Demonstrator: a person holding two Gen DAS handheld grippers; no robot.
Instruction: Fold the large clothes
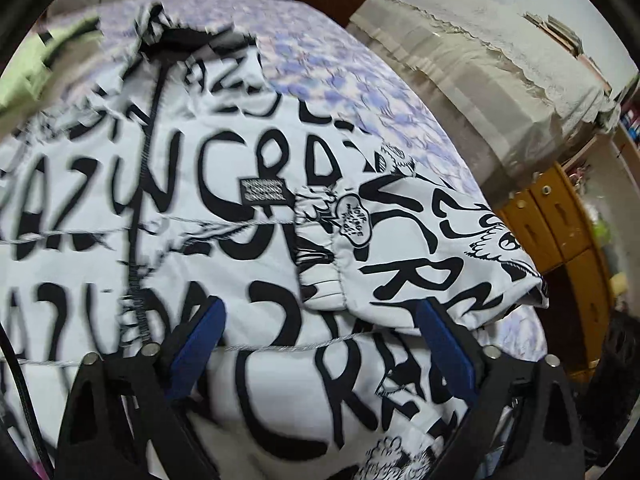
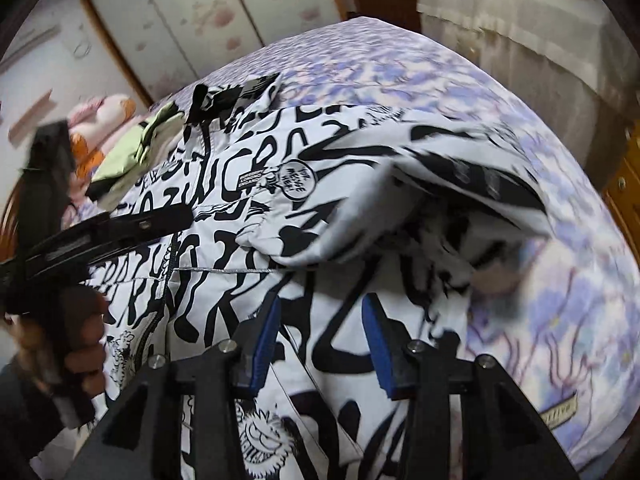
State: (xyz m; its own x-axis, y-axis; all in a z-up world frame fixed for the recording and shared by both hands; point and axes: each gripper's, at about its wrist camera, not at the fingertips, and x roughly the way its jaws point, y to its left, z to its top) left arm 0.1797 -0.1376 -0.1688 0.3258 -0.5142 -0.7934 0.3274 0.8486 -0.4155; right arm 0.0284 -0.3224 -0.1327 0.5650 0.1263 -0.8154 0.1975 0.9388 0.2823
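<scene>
Jacket: a big white jacket [image 1: 224,216] with bold black lettering lies spread front-up on the bed, its black zip [image 1: 140,240] running from the near edge to the far collar.
Sleeve: one sleeve [image 1: 420,256] is folded in across the right side of the chest; its cuff end reaches the small black label [image 1: 263,191].
Bed: a sheet [image 2: 560,280] with a purple flower print shows bare to the right of the jacket and beyond it.
Left gripper [image 1: 320,344]: jaws wide apart above the jacket's near part, blue pads [image 1: 200,340] clear of the cloth, nothing between them.
Right gripper [image 2: 320,348]: jaws partly apart over the jacket's lower front, nothing pinched.
Hand [image 2: 86,356]: at the left, a person's hand grips the handle of the other tool.
Far left: a light green garment [image 2: 132,152] lies by the collar, with a pink soft toy [image 2: 108,114] behind it.
</scene>
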